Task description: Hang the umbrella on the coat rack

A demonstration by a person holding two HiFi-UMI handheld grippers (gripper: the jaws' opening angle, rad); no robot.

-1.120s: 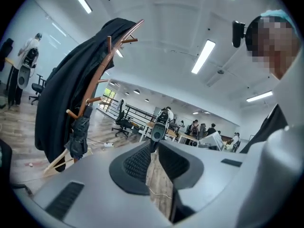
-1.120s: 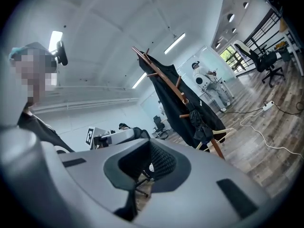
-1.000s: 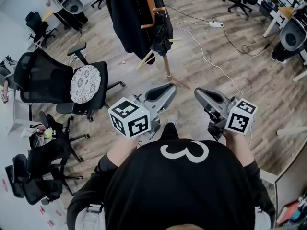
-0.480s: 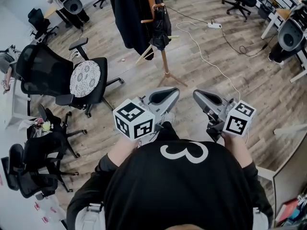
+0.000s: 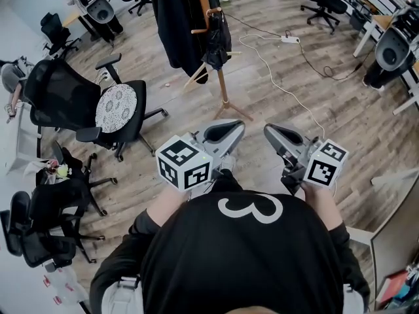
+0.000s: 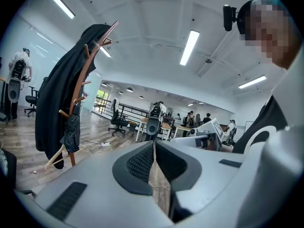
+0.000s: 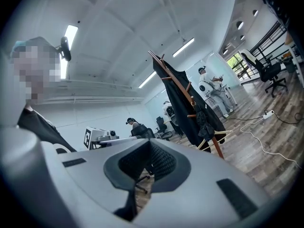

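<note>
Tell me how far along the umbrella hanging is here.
Done: the umbrella hangs from a peg on the coat rack, beside a dark coat. In hand: nothing; the left tool and right tool are shut, empty, apart from the rack. Left: nothing that shows.

Left hand-held gripper [image 5: 226, 131] edged right in the head view, a touch nearer the right hand-held gripper [image 5: 283, 135]. Coat rack [image 5: 223, 87] and umbrella [image 5: 217, 41] drifted slightly left in frame. Power strip [image 5: 287, 39] slid left too.
</note>
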